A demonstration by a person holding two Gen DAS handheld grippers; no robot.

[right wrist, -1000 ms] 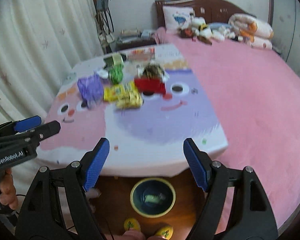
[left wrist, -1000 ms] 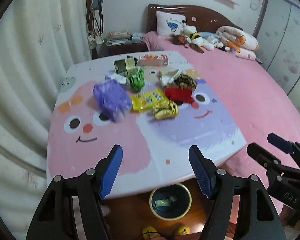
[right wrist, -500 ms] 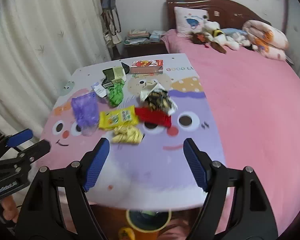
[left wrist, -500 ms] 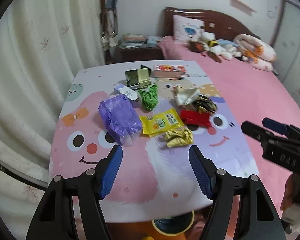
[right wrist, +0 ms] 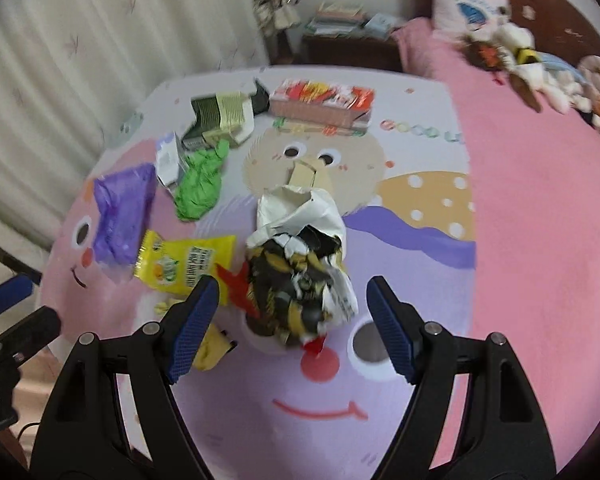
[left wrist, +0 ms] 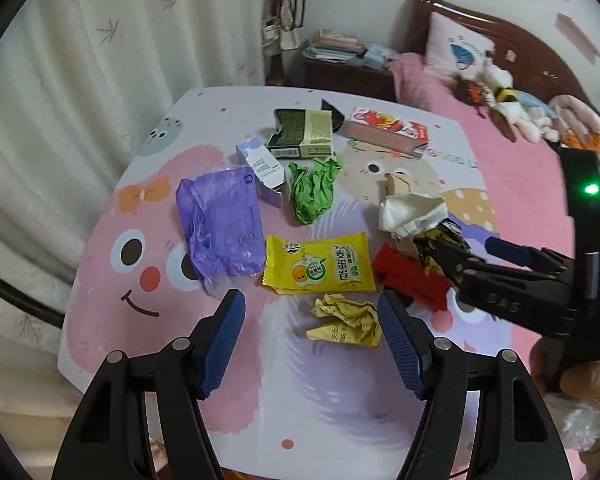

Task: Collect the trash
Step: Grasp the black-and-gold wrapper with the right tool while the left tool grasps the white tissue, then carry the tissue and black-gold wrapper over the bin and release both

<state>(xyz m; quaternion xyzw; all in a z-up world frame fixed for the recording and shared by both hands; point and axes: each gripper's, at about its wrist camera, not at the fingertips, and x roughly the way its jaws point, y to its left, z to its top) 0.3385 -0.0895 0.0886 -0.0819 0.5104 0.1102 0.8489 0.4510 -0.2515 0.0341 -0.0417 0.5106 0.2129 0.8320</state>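
Trash lies on the cartoon-print table (left wrist: 172, 360). My left gripper (left wrist: 312, 344) is open, its fingers on either side of a crumpled yellow wrapper (left wrist: 346, 320). Beyond it lie a yellow snack packet (left wrist: 318, 264), a purple bag (left wrist: 220, 224), green crumpled paper (left wrist: 312, 192) and a red wrapper (left wrist: 412, 276). My right gripper (right wrist: 292, 324) is open around a black and yellow crumpled wrapper (right wrist: 296, 284), with crumpled white paper (right wrist: 300, 212) just behind it. The right gripper also shows in the left wrist view (left wrist: 492, 260).
At the table's far side lie a green and cream carton (left wrist: 304, 132), a red and pink box (left wrist: 384, 132) and a small white and purple box (left wrist: 264, 168). A pink bed (right wrist: 540, 200) with soft toys is on the right, curtains (left wrist: 80, 60) on the left.
Both grippers have moved forward and down over the table, from its near edge to the trash. The bin on the floor has gone out of view. Both stay open.
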